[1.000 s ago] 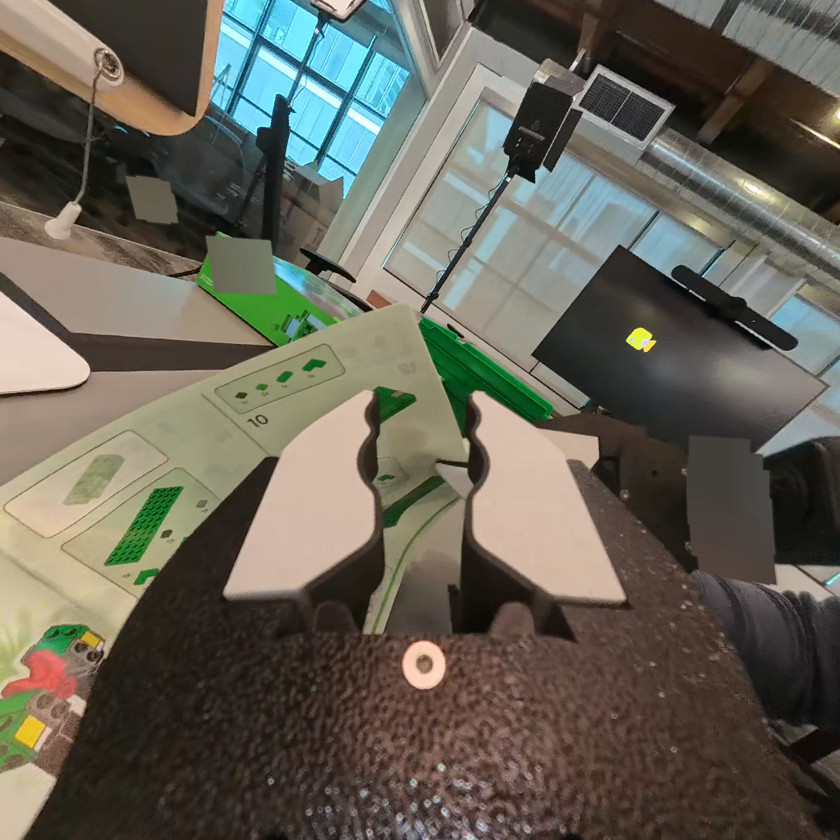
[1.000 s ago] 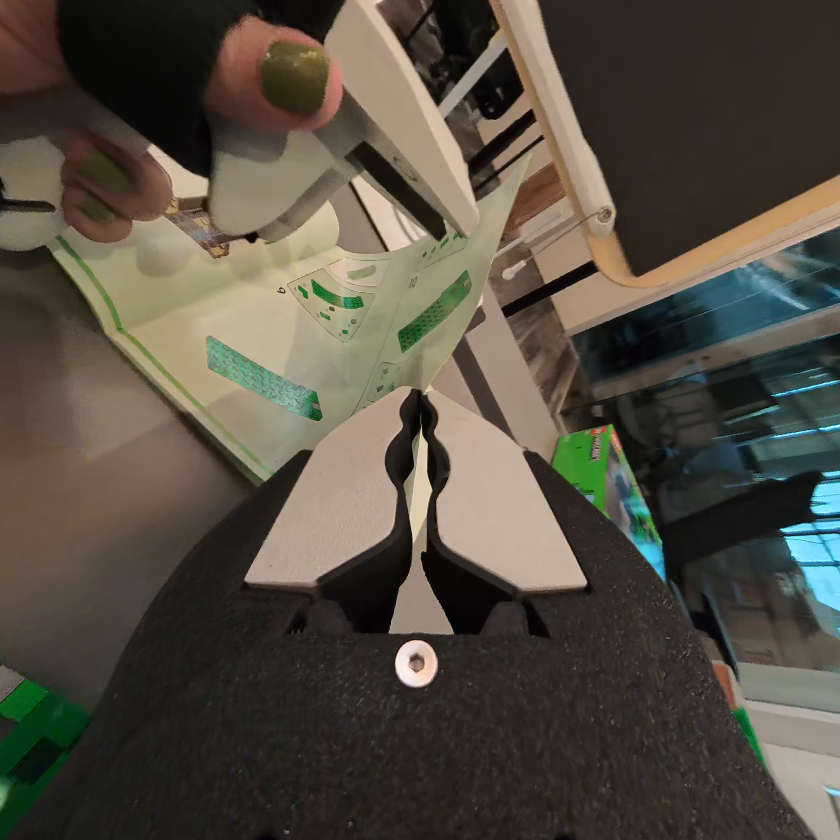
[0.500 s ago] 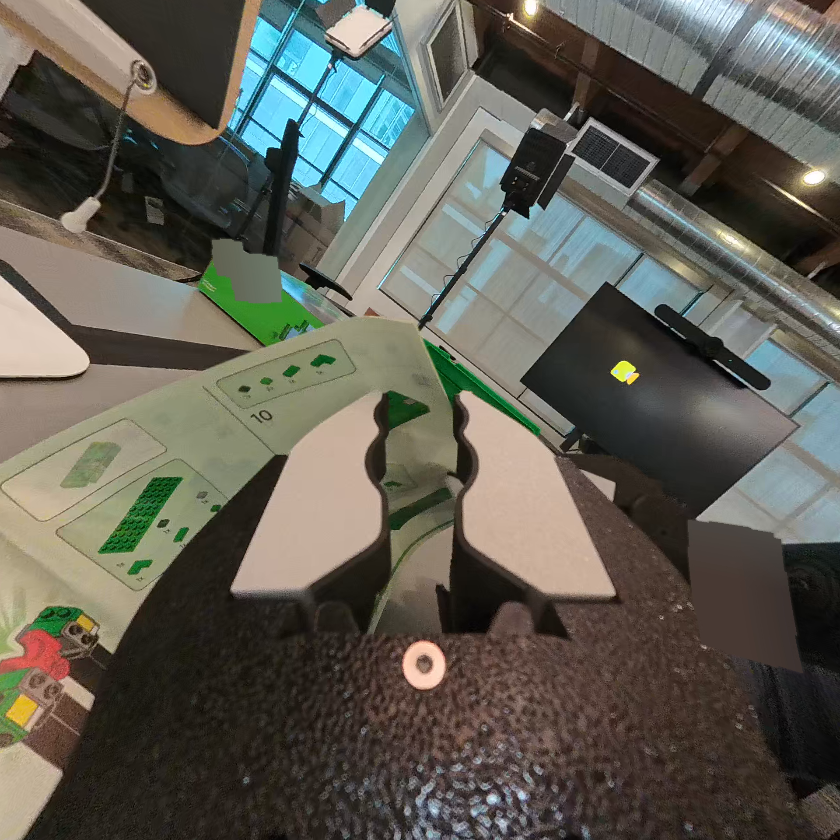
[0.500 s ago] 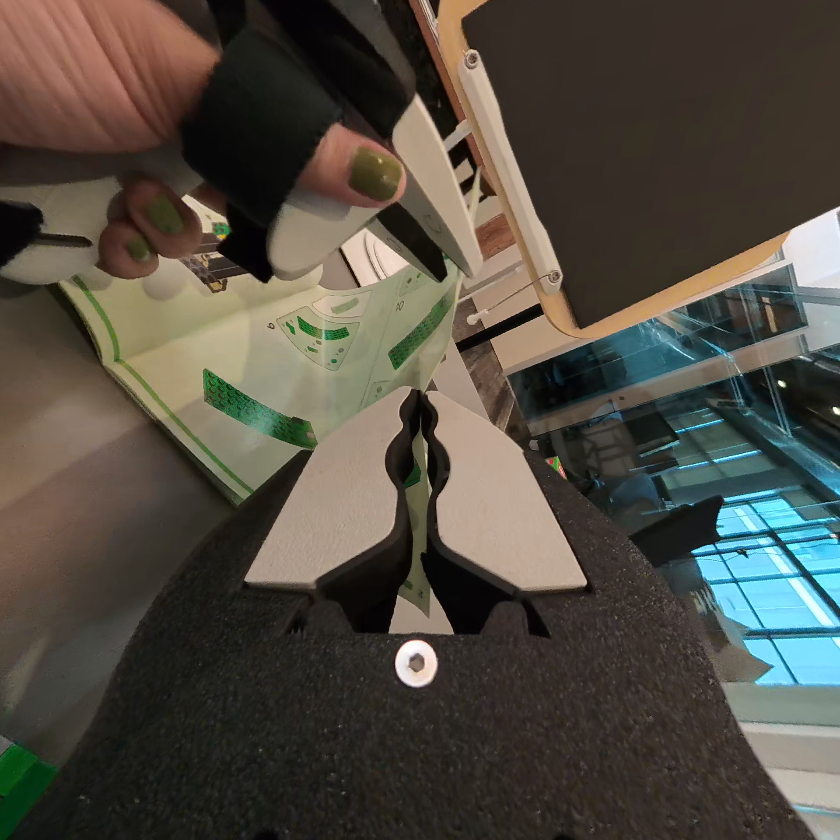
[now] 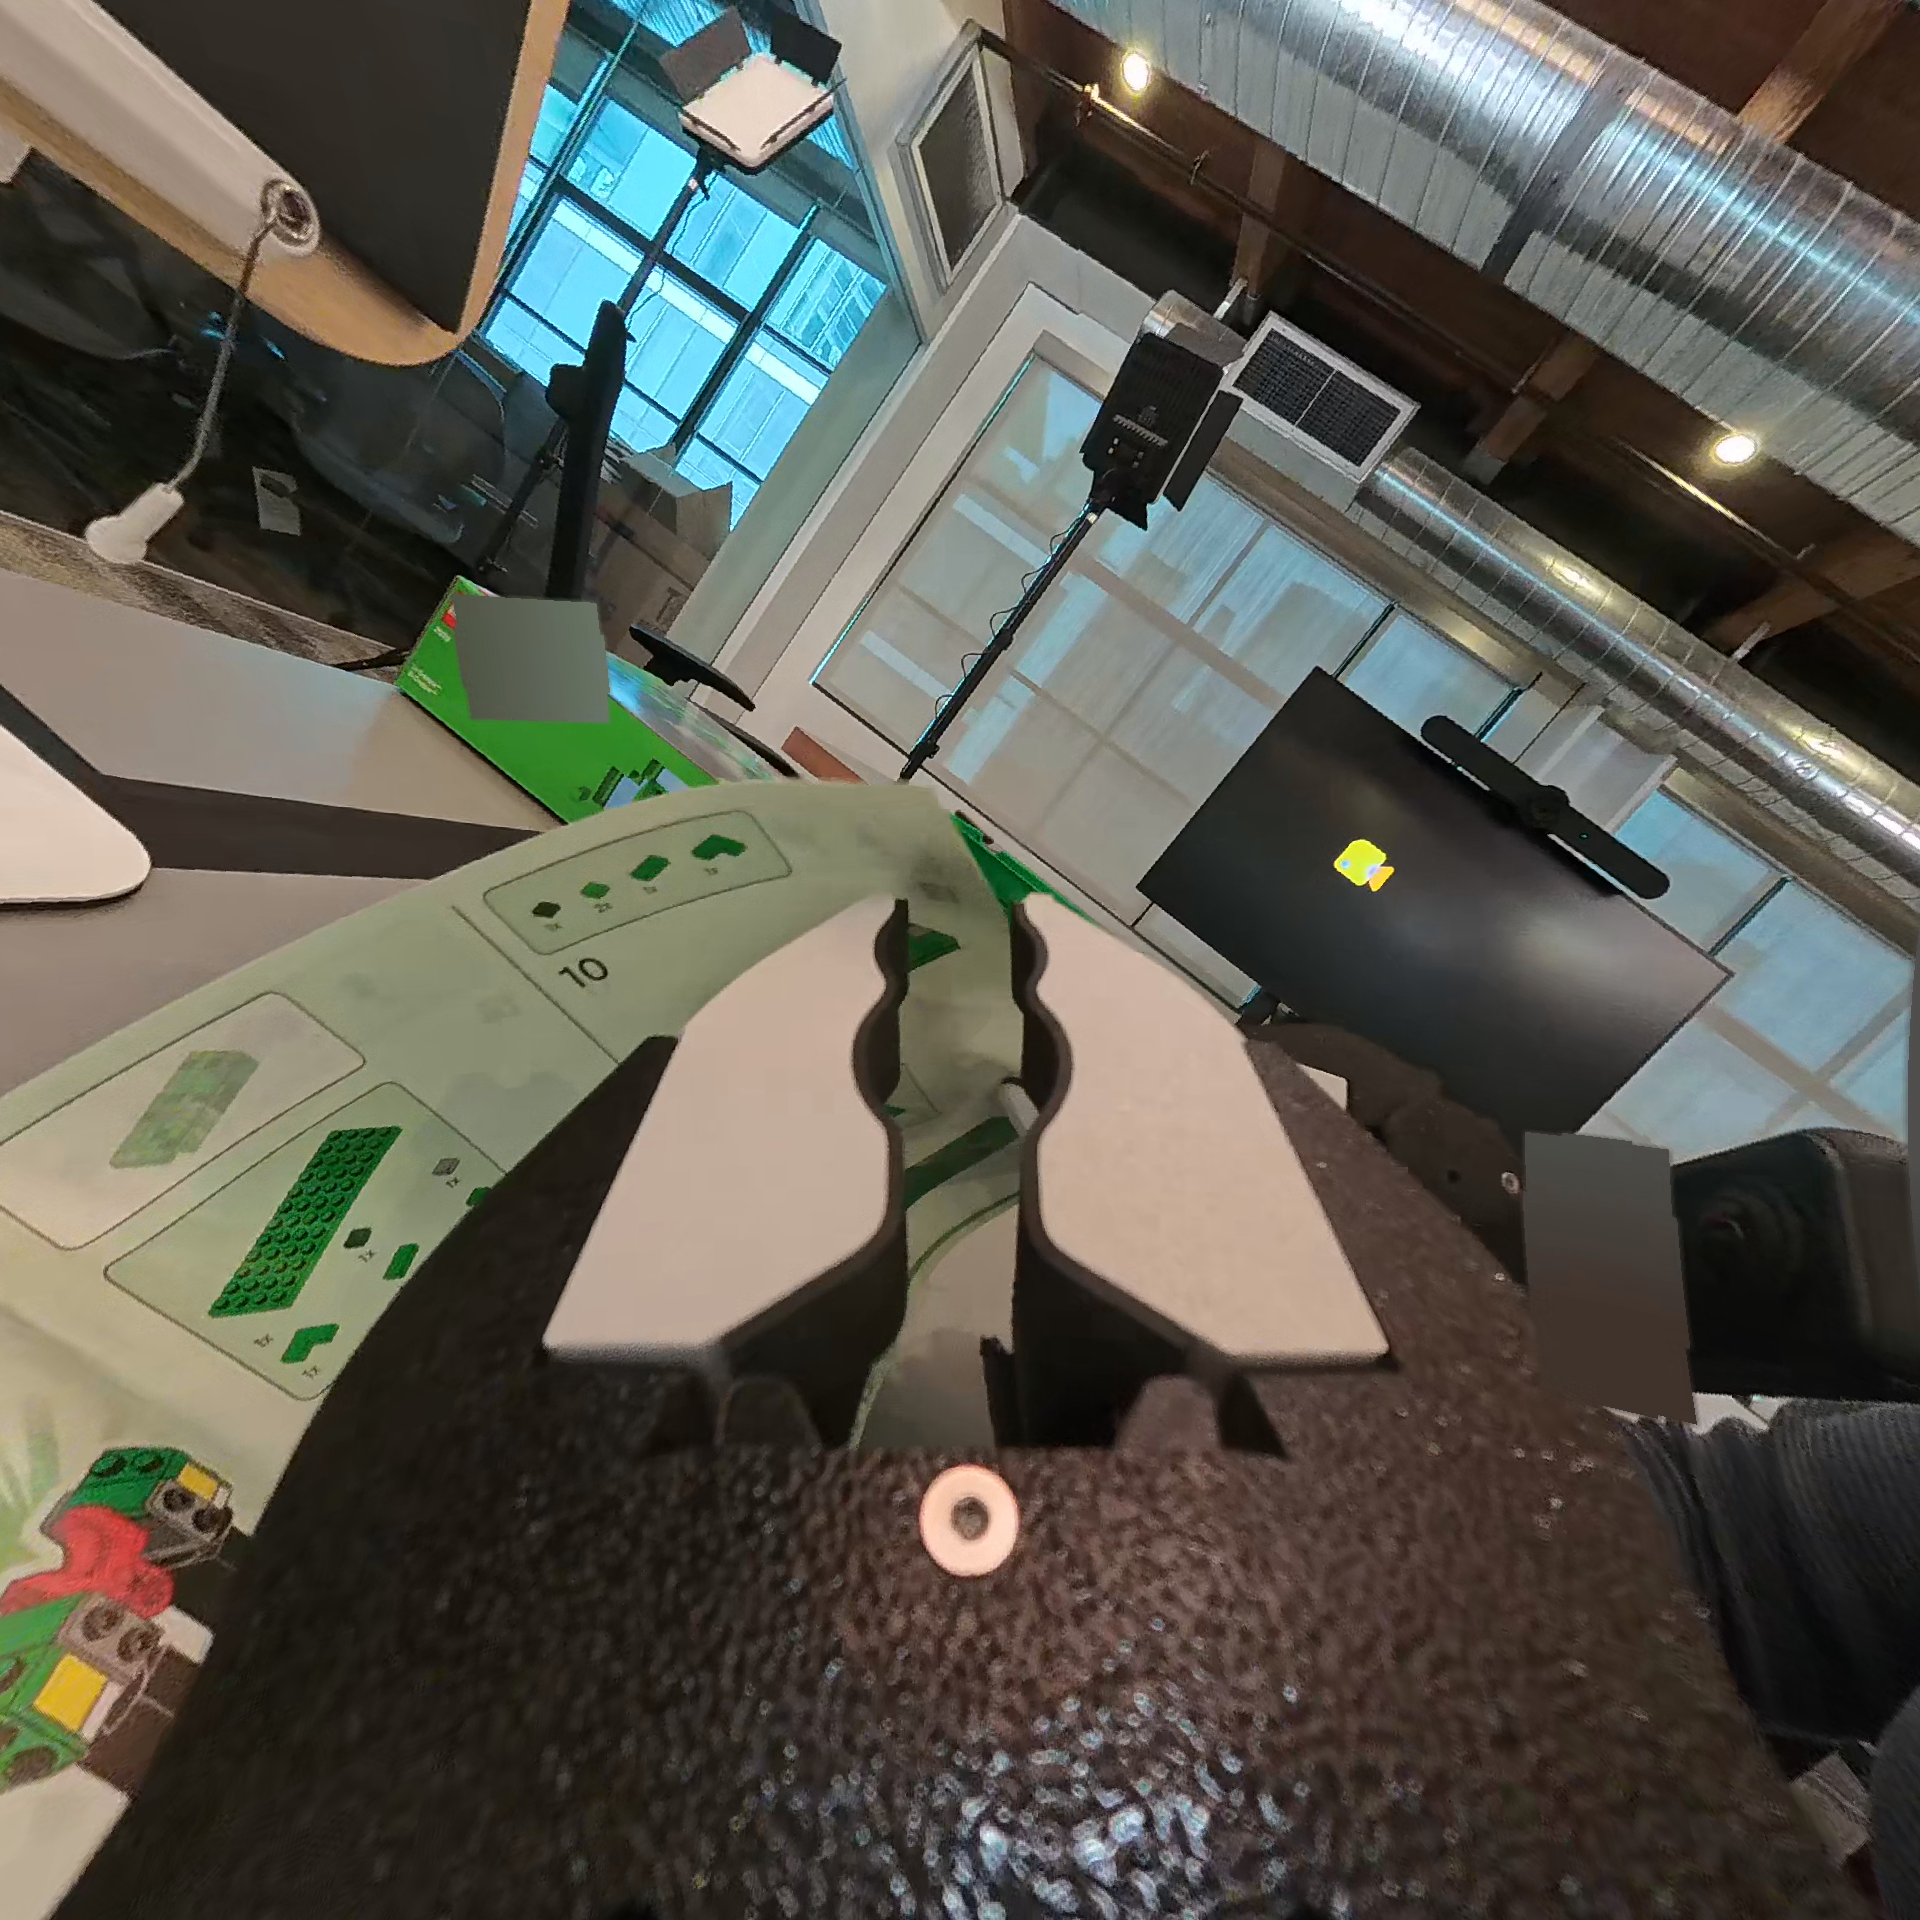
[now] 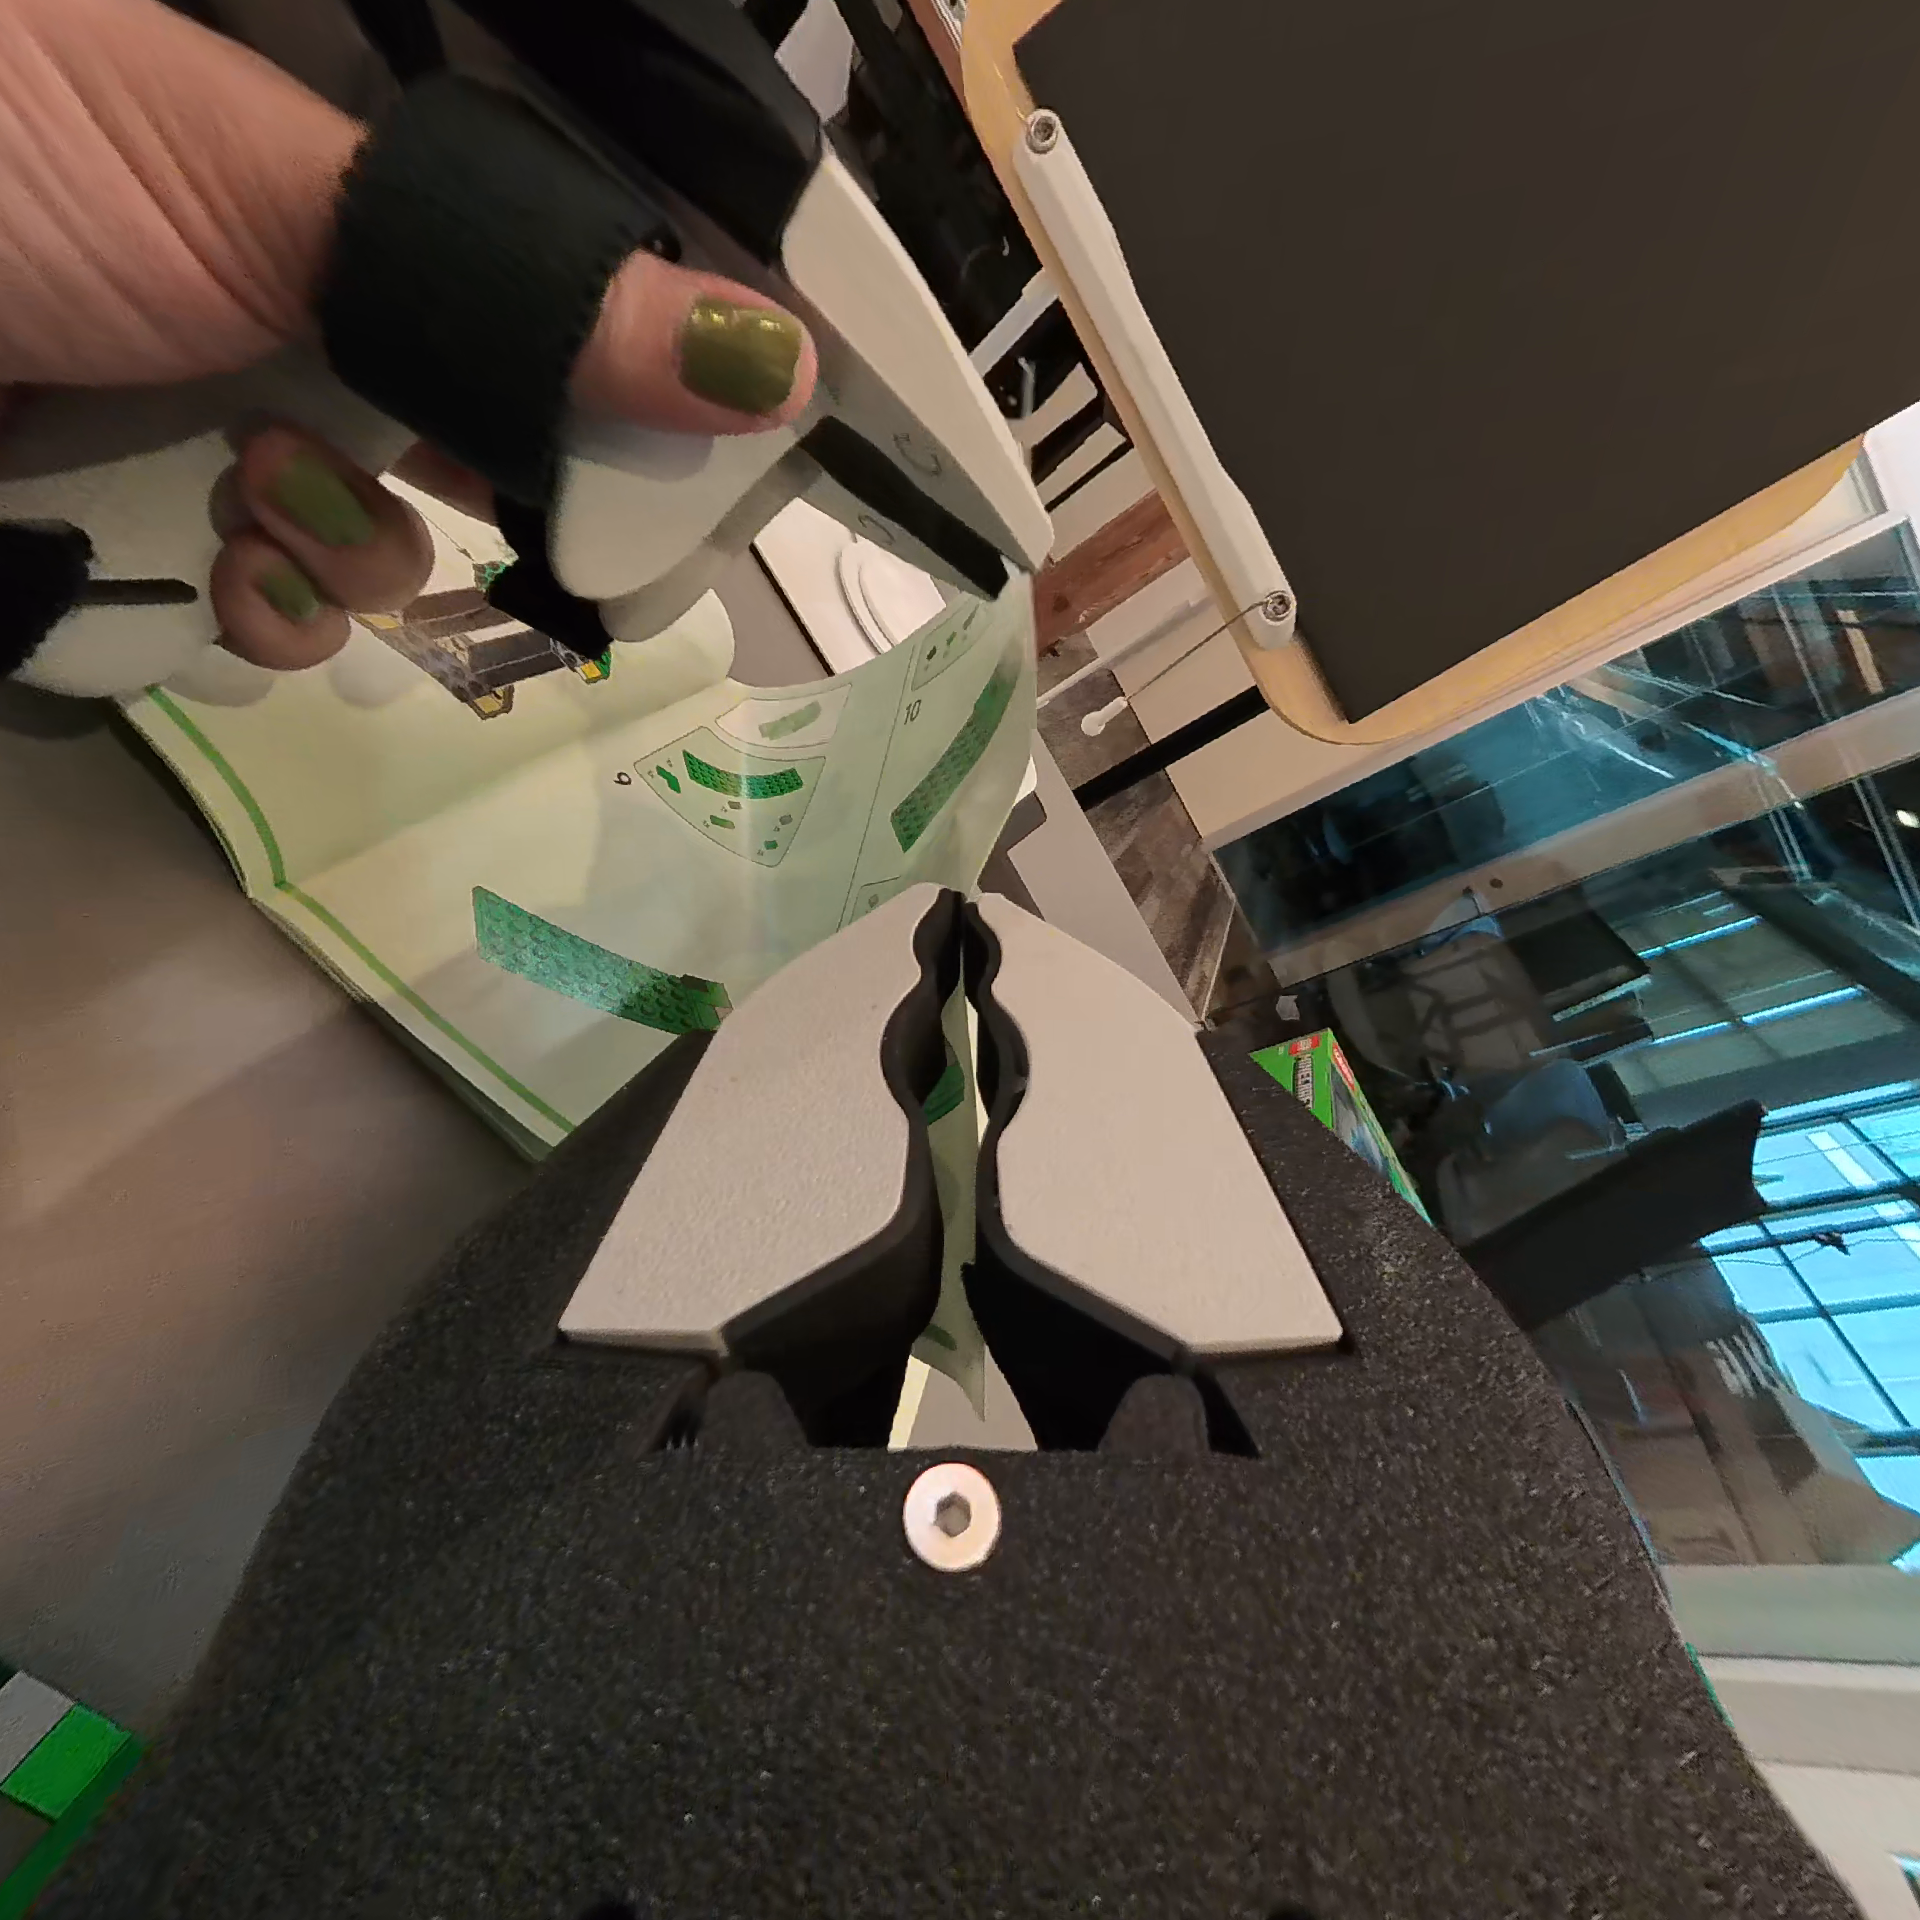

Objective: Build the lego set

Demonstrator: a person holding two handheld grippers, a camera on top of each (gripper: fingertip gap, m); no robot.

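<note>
Curling up off the table, the booklet has its free page edge pinched in the right gripper. The left gripper hovers just above that page, jaws apart, holding nothing.

The lifted instruction booklet page curves across the left gripper, blocking passage ahead of its fingers.

The open instruction booklet carries printed step numbers by its parts boxes, with tiny quantity marks beside the drawn bricks. The green set box bears small printing. A black screen shows a yellow icon.
</note>
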